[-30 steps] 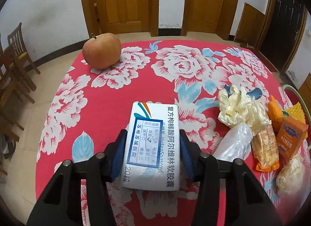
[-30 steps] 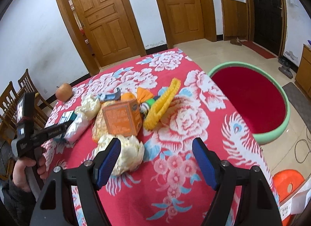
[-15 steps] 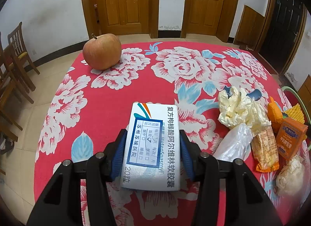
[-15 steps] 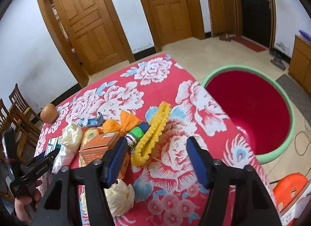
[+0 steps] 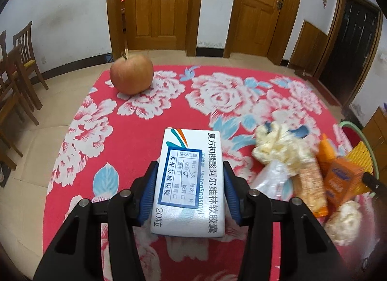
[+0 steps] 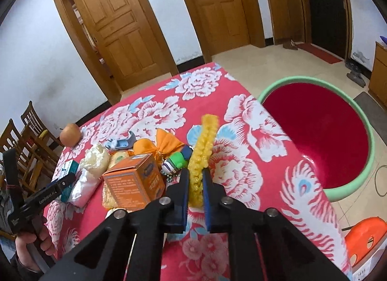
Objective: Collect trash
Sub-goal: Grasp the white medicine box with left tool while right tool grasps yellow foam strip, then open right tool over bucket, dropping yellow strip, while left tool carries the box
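Pads of my left gripper [image 5: 189,191] pinch the white medicine box [image 5: 189,181] over the floral tablecloth [image 5: 135,150], while my right gripper [image 6: 195,191] clamps the yellow foam net [image 6: 202,157], basin [image 6: 362,121] at two o'clock.

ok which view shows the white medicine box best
The left wrist view: the white medicine box fills the centre, label readable, clamped in the left gripper. The right wrist view shows only its far end, small.

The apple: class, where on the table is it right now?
The apple sits alone at the table's far left corner in the left wrist view, beyond the white box, near the chairs.
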### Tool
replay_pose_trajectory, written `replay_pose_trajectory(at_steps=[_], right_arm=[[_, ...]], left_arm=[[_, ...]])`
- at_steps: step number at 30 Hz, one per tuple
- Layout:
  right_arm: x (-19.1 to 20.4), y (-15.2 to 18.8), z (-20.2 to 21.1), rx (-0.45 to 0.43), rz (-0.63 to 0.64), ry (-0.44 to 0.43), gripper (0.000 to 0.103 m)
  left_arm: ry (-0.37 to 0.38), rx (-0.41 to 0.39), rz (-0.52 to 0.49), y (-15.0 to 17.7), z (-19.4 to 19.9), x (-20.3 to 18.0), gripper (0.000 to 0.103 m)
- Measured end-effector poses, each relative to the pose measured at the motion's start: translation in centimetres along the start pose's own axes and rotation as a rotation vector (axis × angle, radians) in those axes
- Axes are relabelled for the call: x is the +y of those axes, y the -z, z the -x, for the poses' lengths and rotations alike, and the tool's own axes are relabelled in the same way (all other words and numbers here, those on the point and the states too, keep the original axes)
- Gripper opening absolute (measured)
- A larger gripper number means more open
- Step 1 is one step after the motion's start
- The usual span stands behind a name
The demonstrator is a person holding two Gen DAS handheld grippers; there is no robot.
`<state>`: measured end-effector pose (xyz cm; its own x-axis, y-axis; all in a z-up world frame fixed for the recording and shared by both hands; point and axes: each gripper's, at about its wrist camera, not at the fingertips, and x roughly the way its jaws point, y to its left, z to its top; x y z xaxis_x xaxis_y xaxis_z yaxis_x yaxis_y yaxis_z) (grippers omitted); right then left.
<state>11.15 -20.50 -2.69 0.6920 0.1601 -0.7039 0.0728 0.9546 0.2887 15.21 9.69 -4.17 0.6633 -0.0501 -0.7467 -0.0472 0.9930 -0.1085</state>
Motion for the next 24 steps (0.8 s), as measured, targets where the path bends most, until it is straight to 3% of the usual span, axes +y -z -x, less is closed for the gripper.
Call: replay_pose_trajectory(at_steps=[24], right_arm=[[-4.8,0.0,6.1,-0.127,-0.078,-0.002,0.012]], left_arm=[[0.197,-0.065,-0.061,-0.9,6.7,-8.2,0.051]])
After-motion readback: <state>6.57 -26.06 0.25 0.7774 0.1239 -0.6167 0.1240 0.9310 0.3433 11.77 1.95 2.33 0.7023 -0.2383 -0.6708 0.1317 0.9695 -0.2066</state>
